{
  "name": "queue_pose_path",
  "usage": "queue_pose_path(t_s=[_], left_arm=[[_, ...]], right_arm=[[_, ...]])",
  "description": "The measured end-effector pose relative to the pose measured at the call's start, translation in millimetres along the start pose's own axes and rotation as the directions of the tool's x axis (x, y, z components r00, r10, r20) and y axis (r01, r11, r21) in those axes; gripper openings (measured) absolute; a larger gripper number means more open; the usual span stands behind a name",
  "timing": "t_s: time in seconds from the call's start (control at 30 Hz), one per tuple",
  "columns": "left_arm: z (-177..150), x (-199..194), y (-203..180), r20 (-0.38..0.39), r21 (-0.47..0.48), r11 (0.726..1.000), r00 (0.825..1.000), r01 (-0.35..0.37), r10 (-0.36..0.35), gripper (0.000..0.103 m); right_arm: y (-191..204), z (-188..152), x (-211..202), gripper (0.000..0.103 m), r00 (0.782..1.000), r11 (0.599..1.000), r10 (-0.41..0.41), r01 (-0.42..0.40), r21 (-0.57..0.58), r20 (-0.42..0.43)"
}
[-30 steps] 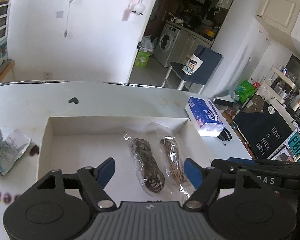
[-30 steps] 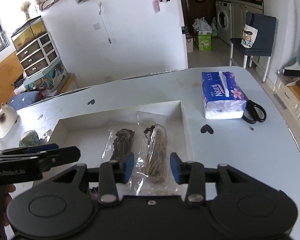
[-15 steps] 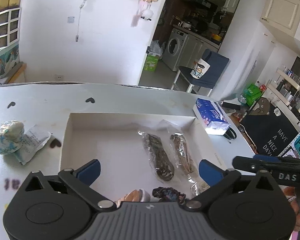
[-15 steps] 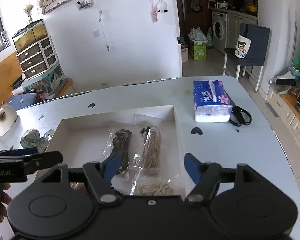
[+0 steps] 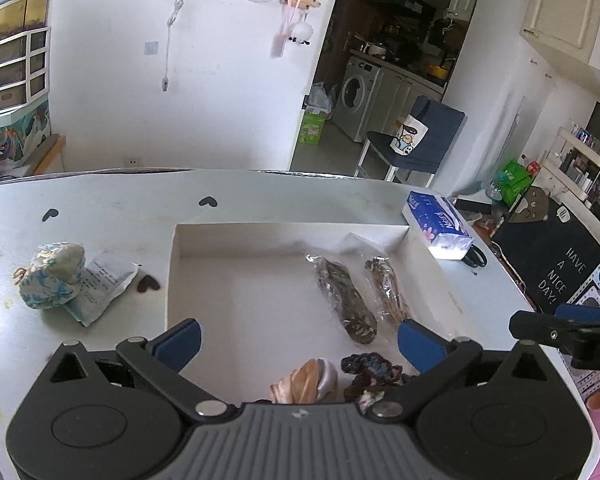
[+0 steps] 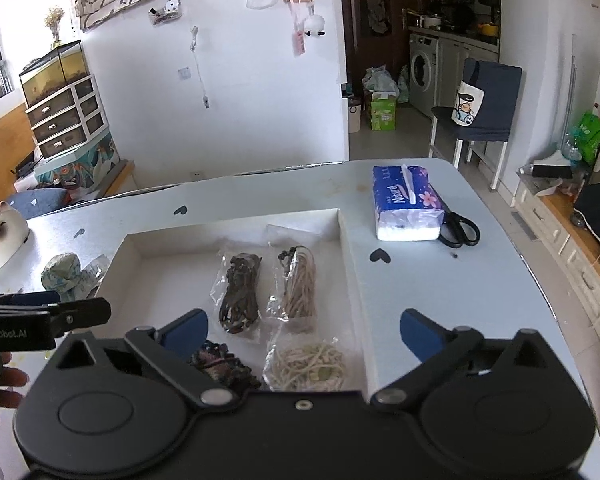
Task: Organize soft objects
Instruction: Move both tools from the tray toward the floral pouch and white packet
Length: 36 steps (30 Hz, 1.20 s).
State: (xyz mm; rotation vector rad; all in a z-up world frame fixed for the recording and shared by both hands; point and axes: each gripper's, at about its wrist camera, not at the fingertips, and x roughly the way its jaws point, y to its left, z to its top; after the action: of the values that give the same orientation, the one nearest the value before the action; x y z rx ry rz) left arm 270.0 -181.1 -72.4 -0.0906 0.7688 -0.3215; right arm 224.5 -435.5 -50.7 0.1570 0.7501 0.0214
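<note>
A shallow white box lies on the table. In it lie a bag of dark cord, a bag of tan cord, a bag of pale cord, a dark knitted piece and a pink-tan soft piece. My left gripper is open and empty above the box's near edge. My right gripper is open and empty above the box's near right part. Left of the box lie a blue-white crumpled bundle and a white packet.
A blue tissue pack and black scissors lie right of the box. A white cat figure stands at the far left. The table edge curves close on the right. A chair stands beyond the table.
Both grippers have opened wide and drawn back from the box. More of the box's near contents now shows.
</note>
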Motion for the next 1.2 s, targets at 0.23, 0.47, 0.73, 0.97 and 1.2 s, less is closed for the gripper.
queue_pose_path(t_s=[0.23, 0.47, 0.73, 0.97, 1.2], left_arm=[[0.7, -12.0, 22.0, 0.005, 0.021, 1.000, 1.000, 0.017, -0.017, 0.103], [-0.4, -26.8, 55.0, 0.003, 0.023, 1.000, 1.000, 0.011, -0.011, 0.103], [1.4, -42.0, 100.9, 0.009, 0.013, 1.000, 1.000, -0.001, 0.000, 0.103], [1.5, -54.5, 140.8, 0.018, -0.004, 1.000, 1.000, -0.009, 0.009, 0.103], [3.4, -62.9, 176.5, 0.028, -0.021, 1.000, 0.999, -0.019, 0.019, 0.103]], right_arm=[[23.6, -4.9, -5.3, 0.103, 0.999, 0.999, -0.038, 0.038, 0.011, 0.007], [54.9, -9.9, -4.4, 0.103, 0.998, 0.998, -0.060, 0.060, 0.032, 0.003], [100.8, -15.7, -0.9, 0.103, 0.999, 0.998, -0.048, 0.048, 0.037, 0.001], [142.0, -17.2, 4.4, 0.103, 1.000, 0.999, -0.031, 0.031, 0.029, 0.003], [176.9, -18.8, 9.3, 0.103, 1.000, 0.999, -0.019, 0.019, 0.029, 0.011]])
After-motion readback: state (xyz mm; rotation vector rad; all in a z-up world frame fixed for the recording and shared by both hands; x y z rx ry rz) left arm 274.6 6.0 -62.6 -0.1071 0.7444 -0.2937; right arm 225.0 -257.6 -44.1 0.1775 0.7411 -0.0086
